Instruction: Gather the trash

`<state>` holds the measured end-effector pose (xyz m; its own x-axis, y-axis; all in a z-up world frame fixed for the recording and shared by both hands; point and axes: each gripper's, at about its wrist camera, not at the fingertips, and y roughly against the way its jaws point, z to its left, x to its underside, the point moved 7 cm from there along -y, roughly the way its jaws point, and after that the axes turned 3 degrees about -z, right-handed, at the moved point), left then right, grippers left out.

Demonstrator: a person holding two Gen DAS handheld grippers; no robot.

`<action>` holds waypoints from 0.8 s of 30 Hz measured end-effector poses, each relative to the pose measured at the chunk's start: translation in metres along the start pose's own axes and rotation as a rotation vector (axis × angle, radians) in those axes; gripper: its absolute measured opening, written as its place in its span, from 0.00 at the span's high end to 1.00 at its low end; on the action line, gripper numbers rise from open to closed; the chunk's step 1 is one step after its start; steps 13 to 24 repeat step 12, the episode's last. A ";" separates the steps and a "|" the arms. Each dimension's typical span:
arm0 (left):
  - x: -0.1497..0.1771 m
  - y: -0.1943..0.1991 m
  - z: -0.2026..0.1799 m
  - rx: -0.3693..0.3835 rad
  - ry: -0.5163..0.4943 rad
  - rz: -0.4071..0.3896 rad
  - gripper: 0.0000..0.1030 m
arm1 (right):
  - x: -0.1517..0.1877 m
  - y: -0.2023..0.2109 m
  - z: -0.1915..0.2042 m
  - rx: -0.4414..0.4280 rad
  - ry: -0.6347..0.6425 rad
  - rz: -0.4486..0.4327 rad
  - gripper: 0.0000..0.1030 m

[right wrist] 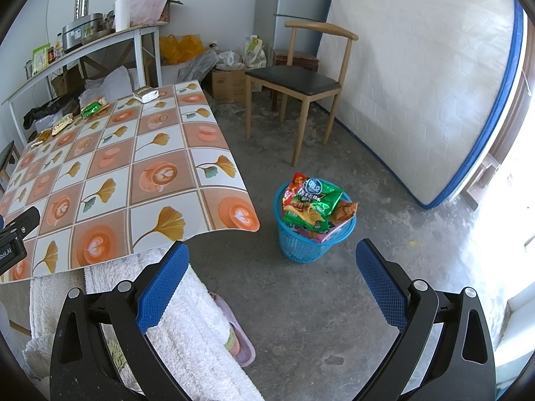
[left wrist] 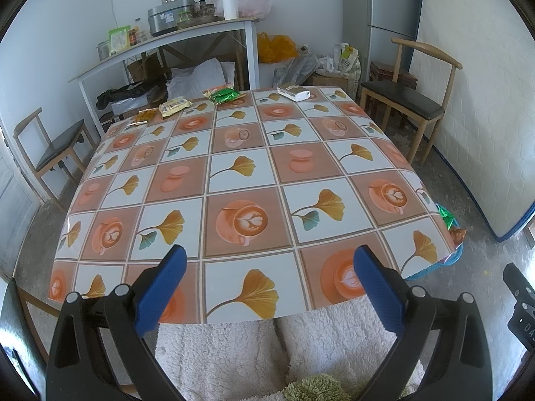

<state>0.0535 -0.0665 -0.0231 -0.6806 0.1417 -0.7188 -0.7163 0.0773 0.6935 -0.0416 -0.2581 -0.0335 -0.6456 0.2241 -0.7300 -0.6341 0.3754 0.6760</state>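
Both tools are empty: the left gripper (left wrist: 267,264) stands with its jaws spread wide above the near edge of the table (left wrist: 234,180), and the right gripper (right wrist: 272,260) is equally wide open over bare floor, nothing between its pads. The remaining trash lies far ahead of the left gripper along the table's far edge: a green packet (left wrist: 226,95), a yellow packet (left wrist: 174,106) and a small orange wrapper (left wrist: 144,116) ahead and to its left, and a white packet (left wrist: 294,92) ahead and slightly right. These appear to be light, thin film wrappers, likely slippery and easily crushed; a pinch across a flat body or a crimped end seam seems the surest hold. The left view shows only a sliver of the bin past the table's right corner. The right view shows it fully: a blue basket (right wrist: 301,250) on the floor just ahead of the right gripper, already heaped with snack bags (right wrist: 312,205).
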 end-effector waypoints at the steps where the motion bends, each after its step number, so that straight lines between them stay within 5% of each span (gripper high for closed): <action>1: 0.000 0.000 0.000 0.000 0.000 0.000 0.05 | 0.000 0.000 -0.001 0.000 -0.001 0.000 0.07; 24: 0.001 0.000 0.000 0.001 0.001 0.000 0.05 | -0.001 0.001 -0.001 0.000 -0.001 0.000 0.07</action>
